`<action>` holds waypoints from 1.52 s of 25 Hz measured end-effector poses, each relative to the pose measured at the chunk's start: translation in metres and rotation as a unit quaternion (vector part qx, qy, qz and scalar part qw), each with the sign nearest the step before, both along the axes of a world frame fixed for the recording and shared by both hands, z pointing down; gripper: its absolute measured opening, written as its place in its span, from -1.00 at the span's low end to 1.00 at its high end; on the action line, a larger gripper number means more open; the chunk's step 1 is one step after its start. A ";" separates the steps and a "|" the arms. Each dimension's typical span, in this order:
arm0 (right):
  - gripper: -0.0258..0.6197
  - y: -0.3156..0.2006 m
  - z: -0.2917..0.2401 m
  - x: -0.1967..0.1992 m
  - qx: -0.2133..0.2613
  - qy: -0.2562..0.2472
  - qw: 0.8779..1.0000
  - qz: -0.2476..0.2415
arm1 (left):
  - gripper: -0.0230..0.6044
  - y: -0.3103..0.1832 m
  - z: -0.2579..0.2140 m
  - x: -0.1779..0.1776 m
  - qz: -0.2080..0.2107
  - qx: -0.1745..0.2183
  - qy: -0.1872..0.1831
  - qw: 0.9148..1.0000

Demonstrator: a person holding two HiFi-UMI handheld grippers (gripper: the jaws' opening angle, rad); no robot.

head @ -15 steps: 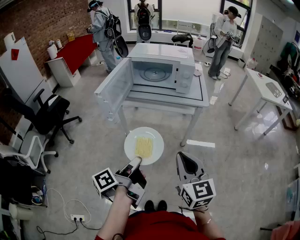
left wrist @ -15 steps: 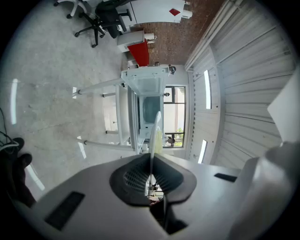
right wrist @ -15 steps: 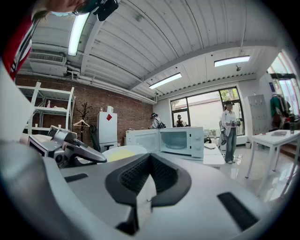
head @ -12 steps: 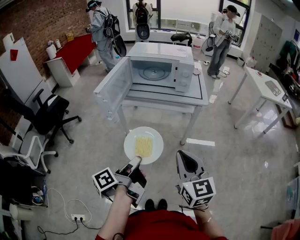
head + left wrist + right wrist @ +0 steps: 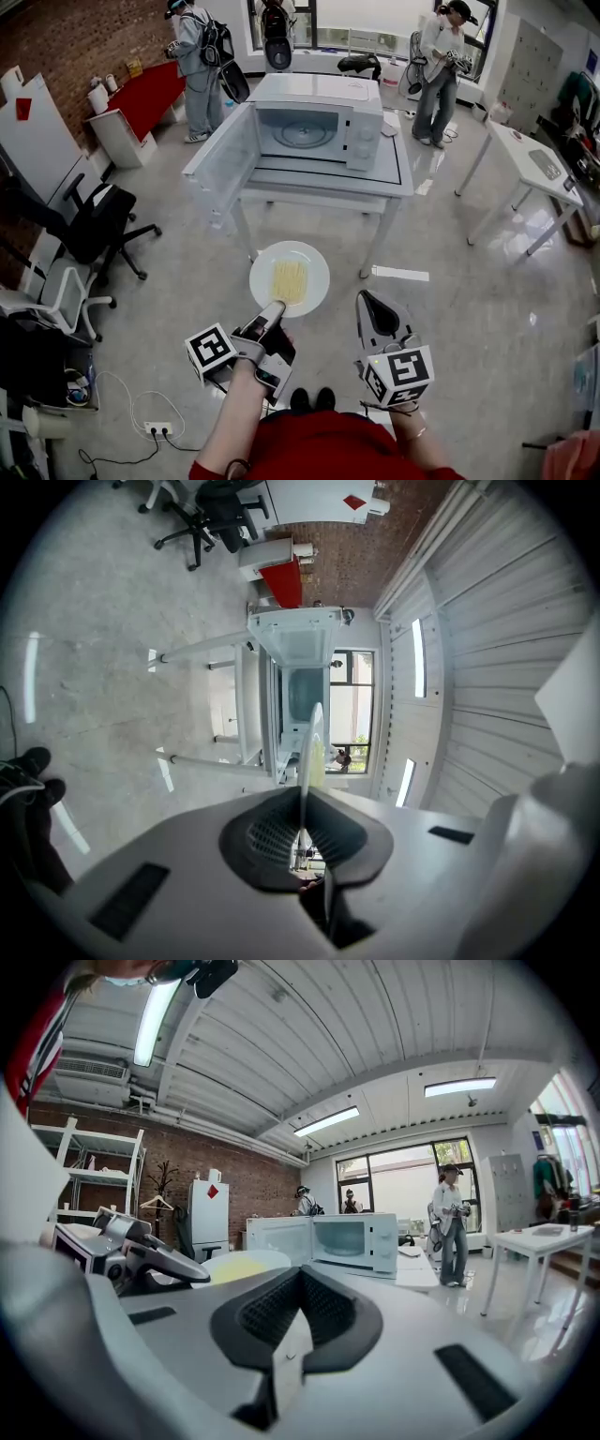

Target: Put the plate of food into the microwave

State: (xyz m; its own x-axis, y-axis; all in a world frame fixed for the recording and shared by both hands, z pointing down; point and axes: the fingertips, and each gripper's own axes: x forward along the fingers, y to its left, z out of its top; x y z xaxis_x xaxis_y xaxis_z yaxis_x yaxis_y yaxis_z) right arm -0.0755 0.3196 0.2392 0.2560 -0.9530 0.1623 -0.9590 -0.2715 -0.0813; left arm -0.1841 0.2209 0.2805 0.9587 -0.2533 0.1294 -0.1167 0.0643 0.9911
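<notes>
My left gripper (image 5: 272, 314) is clamped on the plate (image 5: 314, 267) of food (image 5: 289, 280) mid-frame, its tips covering the near rim. My right gripper (image 5: 367, 302) is pinched closed, empty. The microwave (image 5: 319, 127) stands open at upper centre.

Glossy white plate (image 5: 314, 270), shiny polished floor (image 5: 469, 328), rough brick wall (image 5: 66, 47).

- No word, brand name or number can be read anywhere.
- The cube (image 5: 211, 349) on the left gripper (image 5: 274, 308) and the cube (image 5: 398, 375) on the right gripper (image 5: 364, 299) carry black-and-white square markers: patterns only, no letters.
- A red sign (image 5: 22, 108) is on the white board (image 5: 42, 155), far left of the left gripper; no print on it is legible.
</notes>
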 end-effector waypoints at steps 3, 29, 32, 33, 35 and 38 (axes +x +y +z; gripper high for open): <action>-0.88 0.002 0.000 0.000 0.000 0.001 1.000 -0.001 | -0.86 0.002 0.000 0.000 0.000 0.001 0.000 1.000; -0.87 -0.005 -0.002 0.051 0.013 0.009 0.999 -0.028 | -0.86 -0.035 -0.013 0.060 -0.036 0.032 -0.003 0.999; -0.87 -0.018 0.004 0.065 0.007 0.005 1.000 -0.023 | -0.86 -0.049 -0.010 0.074 -0.035 0.030 0.000 0.999; -0.87 -0.023 0.007 0.070 0.004 0.003 1.000 -0.022 | -0.86 -0.054 -0.008 0.078 -0.034 0.028 -0.001 0.999; -0.87 -0.036 0.011 0.078 0.000 -0.001 1.000 -0.020 | -0.86 -0.066 -0.003 0.085 -0.032 0.025 -0.006 0.999; -0.87 -0.062 0.016 0.092 -0.002 -0.003 1.000 -0.020 | -0.86 -0.091 0.005 0.099 -0.028 0.022 -0.014 0.999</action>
